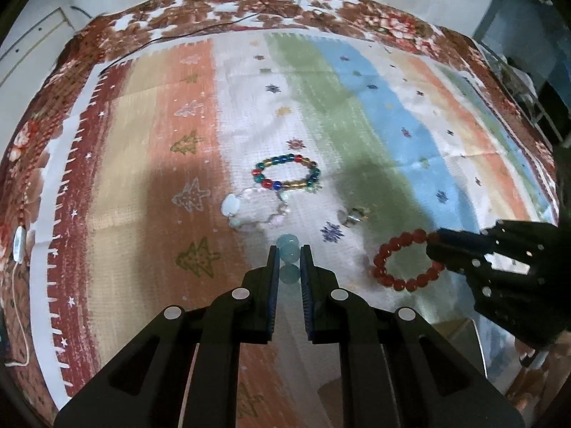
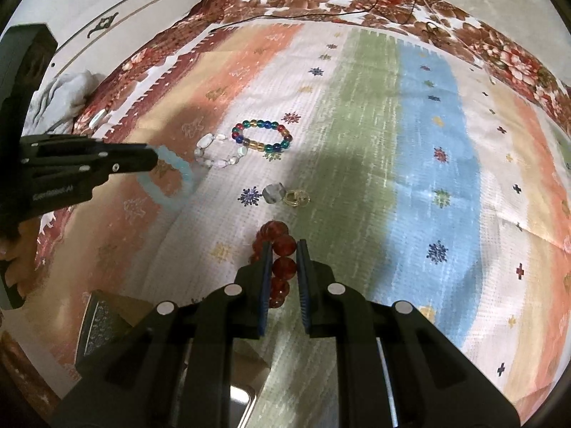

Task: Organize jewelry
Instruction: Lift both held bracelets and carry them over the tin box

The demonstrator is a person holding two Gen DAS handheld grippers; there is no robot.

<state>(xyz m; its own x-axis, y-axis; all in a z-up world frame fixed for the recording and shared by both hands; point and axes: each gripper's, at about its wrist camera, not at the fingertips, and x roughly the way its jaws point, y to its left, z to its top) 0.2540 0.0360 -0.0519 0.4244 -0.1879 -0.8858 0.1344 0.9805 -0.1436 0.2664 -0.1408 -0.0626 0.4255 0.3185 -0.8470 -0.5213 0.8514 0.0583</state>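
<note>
Stock as I read it from both wrist views.

Item 1: pale blue bead bracelet [image 1: 289,254], clamped between the pads of my left tool [image 1: 289,256], hanging clear of the striped cloth [image 1: 357,114] that covers the surface below.

Item 2: red bead bracelet [image 2: 282,264], clamped in my right tool [image 2: 282,260], likewise held above the cloth.

Item 3: multicoloured bead bracelet [image 1: 285,173], lying flat near the middle of the cloth, untouched.

Item 4: white stone bracelet [image 1: 253,210], just beside the multicoloured one, also untouched.

Item 5: grey bead [image 2: 274,192] with a small gold piece [image 2: 296,198] just beside it, probably a ring or earrings; too small for me to tell.

Progress, as I judge it: two pieces are in hand and not yet put away; four remain on the cloth. A boxy shape sits at the lower left of the right view, but I cannot tell whether that is where the jewelry goes. Most of the sorting seems still ahead.
</note>
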